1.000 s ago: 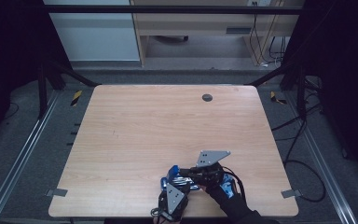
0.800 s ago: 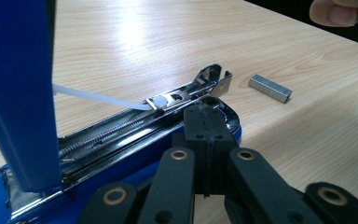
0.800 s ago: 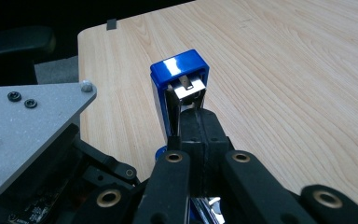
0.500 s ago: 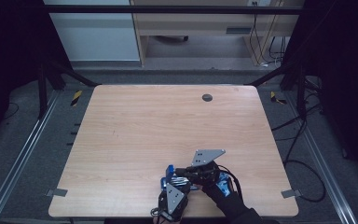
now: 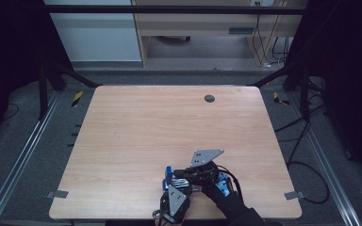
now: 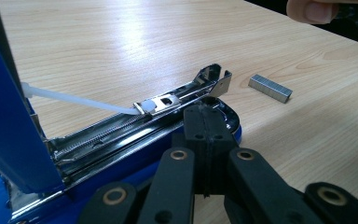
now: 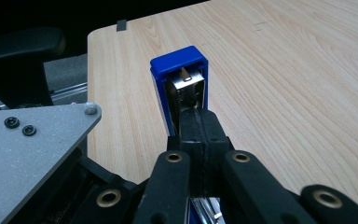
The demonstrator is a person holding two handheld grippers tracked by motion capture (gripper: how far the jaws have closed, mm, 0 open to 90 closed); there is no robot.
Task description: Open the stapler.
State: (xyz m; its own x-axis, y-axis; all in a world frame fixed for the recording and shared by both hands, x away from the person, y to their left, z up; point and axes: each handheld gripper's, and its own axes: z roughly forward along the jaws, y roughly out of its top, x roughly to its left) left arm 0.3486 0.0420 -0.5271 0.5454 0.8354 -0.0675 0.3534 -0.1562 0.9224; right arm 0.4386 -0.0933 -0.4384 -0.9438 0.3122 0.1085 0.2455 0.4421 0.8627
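Observation:
A blue stapler [image 5: 169, 171] lies opened up near the table's front edge. In the left gripper view its metal magazine [image 6: 135, 116] lies bare with spring and white pusher rod, and the blue lid [image 6: 4, 116] stands up at the left. My left gripper [image 6: 205, 114] is shut, its tips at the stapler's front end with nothing between them. My right gripper [image 7: 199, 122] is shut too, its tips against the inside of the raised blue lid [image 7: 179, 77]. A strip of staples [image 6: 270, 87] lies on the wood beside the stapler. From above, left gripper [image 5: 172, 183] and right gripper [image 5: 179, 173] meet at the stapler.
The wooden table [image 5: 136, 127] has a round grommet hole [image 5: 209, 98] at the back. A dark-sleeved hand [image 5: 226, 195] comes in over the front edge. The left gripper's grey plate [image 7: 28, 144] sits close to the right gripper. A fingertip [image 6: 314, 8] shows at the upper right.
The right gripper and its grey plate have shifted slightly to the left over the stapler. The left gripper and the stapler have stayed where they were.

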